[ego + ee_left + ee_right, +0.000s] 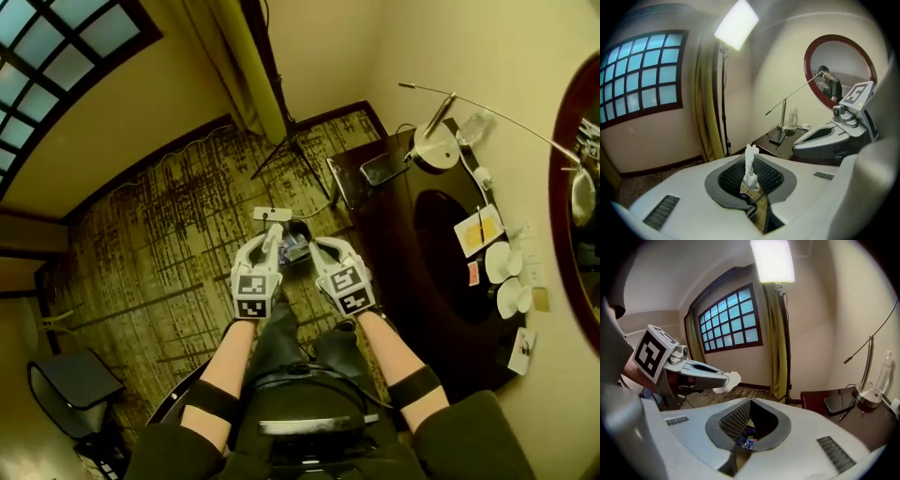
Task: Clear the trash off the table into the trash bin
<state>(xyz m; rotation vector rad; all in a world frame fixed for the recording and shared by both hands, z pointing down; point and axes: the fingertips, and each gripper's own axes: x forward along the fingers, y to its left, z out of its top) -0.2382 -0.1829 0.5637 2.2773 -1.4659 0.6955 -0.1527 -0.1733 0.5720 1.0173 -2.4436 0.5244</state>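
The left claw (751, 180) is clamped on a white tissue (750, 166), which sticks up from between its tips. The right claw (749, 427), just beside the left, is closed; a bit of blue wrapper (749, 443) shows at its tips, but I cannot tell whether it is pinched there or lies below. The dark bin (302, 231) sits just ahead of both claws, between their tips, and the table (412, 281) lies off to the right claw's right.
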